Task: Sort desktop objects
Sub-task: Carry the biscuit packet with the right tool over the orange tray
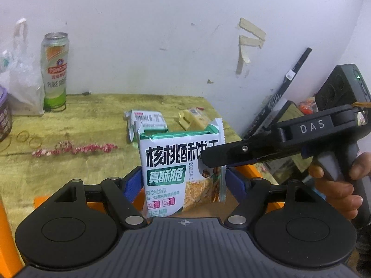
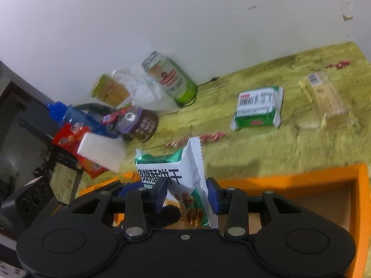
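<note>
Walnut biscuit packet [image 1: 180,169] was upright between both tongs, above the orange tray [image 2: 324,180] at the desk's near edge. Left gripper [image 1: 185,185] stood half-open with its blue pads flanking the packet; whether they actually pressed on it couldn't be told, since the packet's lower end was hidden behind the gripper body. Right gripper [image 1: 208,159] was clenched on the packet's right edge, its tip covering part of the print. A hand [image 1: 336,185] on its handle was cut off at the frame edge. The right wrist view was motion-blurred: the 2nd green packet [image 2: 257,108] and a clear yellowish packet [image 2: 324,99] mid-desk were unreadable. The beer can [image 1: 54,71] stood at the desk's far edge, by the wall.
</note>
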{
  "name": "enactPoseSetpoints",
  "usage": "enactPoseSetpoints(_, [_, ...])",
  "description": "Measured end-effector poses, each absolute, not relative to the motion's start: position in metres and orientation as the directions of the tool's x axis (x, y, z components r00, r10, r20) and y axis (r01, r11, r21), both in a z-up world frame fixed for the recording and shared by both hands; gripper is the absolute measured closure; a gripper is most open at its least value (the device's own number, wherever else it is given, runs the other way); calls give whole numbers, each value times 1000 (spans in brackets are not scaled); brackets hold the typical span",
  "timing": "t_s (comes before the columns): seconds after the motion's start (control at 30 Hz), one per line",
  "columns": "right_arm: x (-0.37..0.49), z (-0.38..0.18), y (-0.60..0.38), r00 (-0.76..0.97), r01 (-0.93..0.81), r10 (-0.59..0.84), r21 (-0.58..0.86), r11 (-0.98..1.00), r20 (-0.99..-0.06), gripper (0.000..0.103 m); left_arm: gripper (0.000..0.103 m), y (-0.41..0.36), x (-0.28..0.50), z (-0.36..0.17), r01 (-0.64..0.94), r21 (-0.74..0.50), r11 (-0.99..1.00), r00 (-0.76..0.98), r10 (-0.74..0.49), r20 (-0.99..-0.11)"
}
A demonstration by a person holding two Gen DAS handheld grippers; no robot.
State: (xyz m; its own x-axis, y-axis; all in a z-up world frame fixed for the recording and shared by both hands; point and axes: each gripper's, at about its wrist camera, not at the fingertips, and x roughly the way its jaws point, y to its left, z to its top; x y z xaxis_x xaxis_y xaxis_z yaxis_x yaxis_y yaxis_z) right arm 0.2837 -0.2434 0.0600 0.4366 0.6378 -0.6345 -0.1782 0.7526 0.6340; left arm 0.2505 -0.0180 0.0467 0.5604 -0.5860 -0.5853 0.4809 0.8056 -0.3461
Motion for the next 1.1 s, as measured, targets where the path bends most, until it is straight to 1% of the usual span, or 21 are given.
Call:
enactPoseSetpoints(0.4, [231, 33, -221, 347, -169, 700, 693, 701, -624, 66, 24, 19, 193, 23, 448, -400, 800, 531, -598, -601])
enactPoseSetpoints(0.67, [209, 4, -211, 286, -142, 745, 742, 655, -602, 66, 22, 31, 162, 6, 426, -399, 812, 525, -581, -622])
enactPoseSetpoints(1.1, [200, -37, -194, 186, -98, 788, 787, 610, -587, 66, 21, 50, 145, -23, 371, -433, 822, 501, -569, -652])
